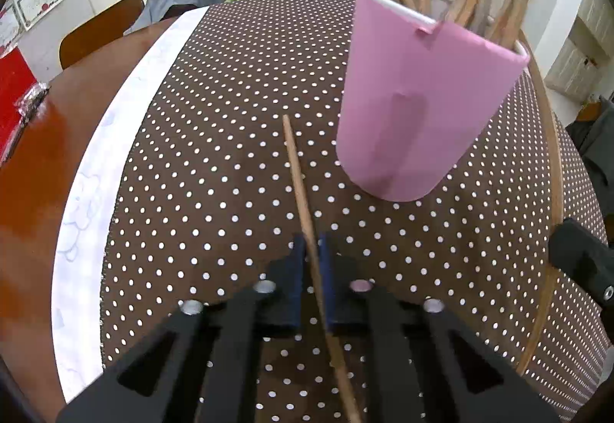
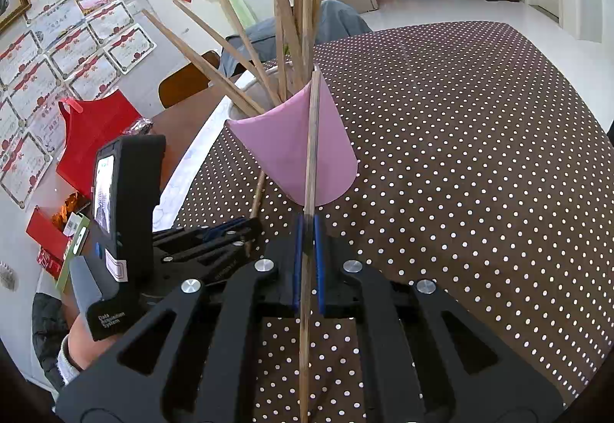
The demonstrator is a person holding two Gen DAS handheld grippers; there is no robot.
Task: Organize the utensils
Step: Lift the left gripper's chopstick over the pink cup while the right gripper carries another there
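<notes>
While both grippers clamp one chopstick apiece, tipping threatens the pink cup (image 2: pixel 303 150).
Left gripper (image 1: pixel 311 250) pinches its chopstick (image 1: pixel 297 169) beside the cup; right gripper (image 2: pixel 307 231) pinches its chopstick (image 2: pixel 312 139); either tip could topple it.

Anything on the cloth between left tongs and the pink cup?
Only the held chopstick crosses bare polka-dot tablecloth between left tongs and pink cup, per left wrist view.

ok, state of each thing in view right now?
left gripper: shut on a chopstick
right gripper: shut on a second chopstick
pink cup: upright on the dotted tablecloth, holding a bunch of chopsticks
</notes>
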